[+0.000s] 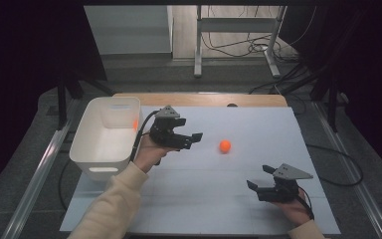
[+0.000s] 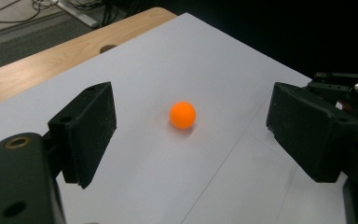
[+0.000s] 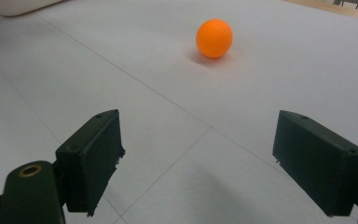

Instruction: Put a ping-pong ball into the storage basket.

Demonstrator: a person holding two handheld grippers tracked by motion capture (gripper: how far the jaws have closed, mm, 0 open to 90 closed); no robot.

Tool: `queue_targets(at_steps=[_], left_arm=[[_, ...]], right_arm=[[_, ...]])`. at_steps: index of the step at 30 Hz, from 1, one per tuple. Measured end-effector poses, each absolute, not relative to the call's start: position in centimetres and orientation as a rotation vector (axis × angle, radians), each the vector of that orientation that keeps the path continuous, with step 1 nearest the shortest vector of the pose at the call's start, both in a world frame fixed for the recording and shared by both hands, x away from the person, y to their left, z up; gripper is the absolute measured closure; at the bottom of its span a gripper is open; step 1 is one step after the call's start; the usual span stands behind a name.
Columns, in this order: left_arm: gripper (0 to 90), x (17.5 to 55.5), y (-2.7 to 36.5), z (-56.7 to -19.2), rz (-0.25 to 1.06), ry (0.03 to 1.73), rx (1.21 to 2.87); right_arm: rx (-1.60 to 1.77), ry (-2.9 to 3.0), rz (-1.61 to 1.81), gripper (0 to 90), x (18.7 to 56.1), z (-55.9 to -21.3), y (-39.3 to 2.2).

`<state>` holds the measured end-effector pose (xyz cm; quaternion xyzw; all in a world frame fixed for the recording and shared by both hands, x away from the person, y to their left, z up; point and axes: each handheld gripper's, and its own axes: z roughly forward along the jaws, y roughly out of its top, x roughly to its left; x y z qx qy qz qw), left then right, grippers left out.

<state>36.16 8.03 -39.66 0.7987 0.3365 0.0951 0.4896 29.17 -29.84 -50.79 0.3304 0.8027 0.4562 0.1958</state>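
No writing is readable. The left gripper [image 1: 195,138], jaws spread, points at the orange ball [image 1: 225,146]; the right gripper [image 1: 260,178], also spread, rests near the mat's [image 1: 258,124] near edge.

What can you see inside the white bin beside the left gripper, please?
The white bin shows bare white walls and floor, with an orange glow on its right inner wall, apparently a reflection. Its near wall hides the floor strip just behind it, so anything there cannot be seen.
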Motion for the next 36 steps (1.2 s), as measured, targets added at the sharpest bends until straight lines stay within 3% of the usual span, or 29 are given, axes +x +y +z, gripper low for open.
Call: queue_targets(at_steps=[36], left_arm=[[17.1, 38.5, 2.5, -42.5, 0.184, 0.778, 2.012]], right_arm=[[0.927, 2.247, 1.3, 15.9, 28.9, -50.7, -30.3]])
